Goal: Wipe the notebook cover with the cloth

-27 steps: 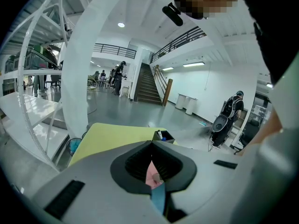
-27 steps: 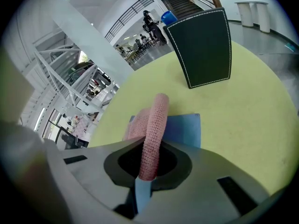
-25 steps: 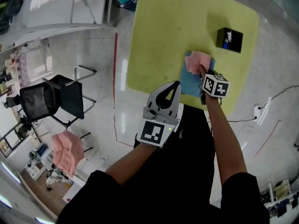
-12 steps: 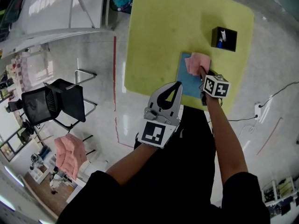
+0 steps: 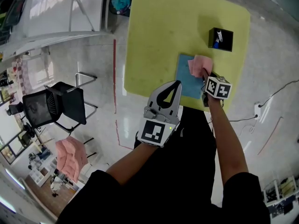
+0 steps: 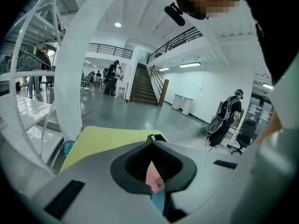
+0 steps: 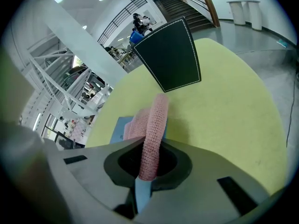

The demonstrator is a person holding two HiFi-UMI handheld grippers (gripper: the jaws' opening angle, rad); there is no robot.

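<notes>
A blue notebook [image 5: 187,76] lies flat near the front edge of a yellow-green table [image 5: 159,36]. A pink cloth [image 5: 199,65] rests on the notebook's far right part, with my right gripper [image 5: 206,73] shut on it. In the right gripper view the cloth [image 7: 152,134] stands folded up out of the shut right gripper [image 7: 150,158], and a strip of notebook [image 7: 119,126] shows behind it. My left gripper [image 5: 175,85] hovers at the table's front edge, left of the notebook, shut with nothing in it. The left gripper view shows cloth [image 6: 152,177] and notebook [image 6: 159,200] through the left gripper [image 6: 152,146].
A black open box [image 5: 220,39] with small items stands on the table beyond the notebook, large in the right gripper view [image 7: 170,55]. On the floor left of the table are a black chair [image 5: 53,104], a teal bin [image 5: 120,3] and a white metal frame [image 5: 74,13].
My right gripper has slid the pink cloth a little to the right across the notebook cover. The left gripper has stayed in the same place, shut.
</notes>
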